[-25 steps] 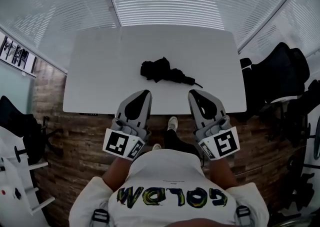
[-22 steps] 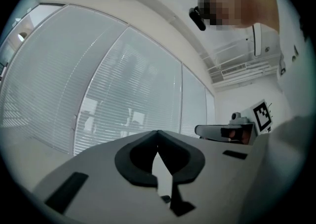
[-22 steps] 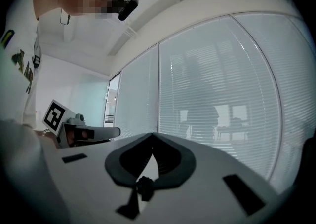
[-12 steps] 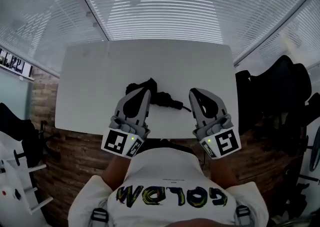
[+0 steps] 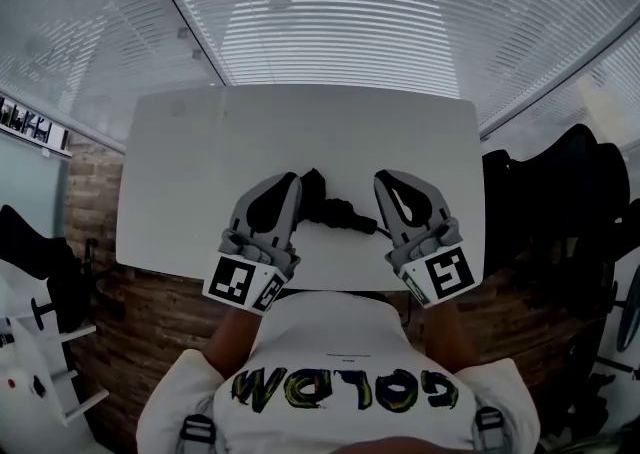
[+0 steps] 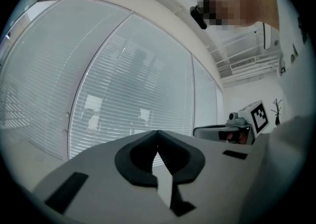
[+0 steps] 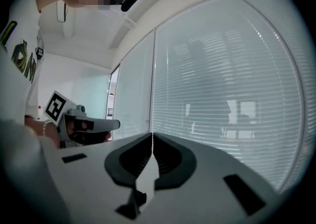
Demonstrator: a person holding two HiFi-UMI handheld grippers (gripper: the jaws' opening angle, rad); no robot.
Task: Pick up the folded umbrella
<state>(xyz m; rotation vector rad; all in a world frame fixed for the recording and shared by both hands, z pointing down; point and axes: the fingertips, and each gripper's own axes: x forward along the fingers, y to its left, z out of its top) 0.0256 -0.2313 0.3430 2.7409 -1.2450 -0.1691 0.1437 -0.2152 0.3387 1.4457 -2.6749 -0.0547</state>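
The folded black umbrella point(image 5: 332, 208) lies on the white table point(image 5: 190, 162) near its front edge, its handle end pointing right. In the head view my left gripper point(image 5: 291, 179) is shut and held level over the umbrella's left part, hiding some of it. My right gripper point(image 5: 383, 178) is also shut, just right of the handle end. In the left gripper view the left gripper point(image 6: 157, 132) has its jaws closed tip to tip with nothing between them; the right gripper view shows the right gripper point(image 7: 151, 134) the same. Neither gripper view shows the umbrella.
Window blinds point(image 5: 330, 12) run behind the table. Black office chairs point(image 5: 565, 192) stand at the right, and another dark chair point(image 5: 30, 242) and a white rack point(image 5: 35, 352) at the left. The floor point(image 5: 150, 312) below the table edge is brick-patterned.
Both grippers have moved forward from in front of the table's edge to over the table. The left one now overlaps the umbrella; the right one sits beside its handle end. Both stayed shut.
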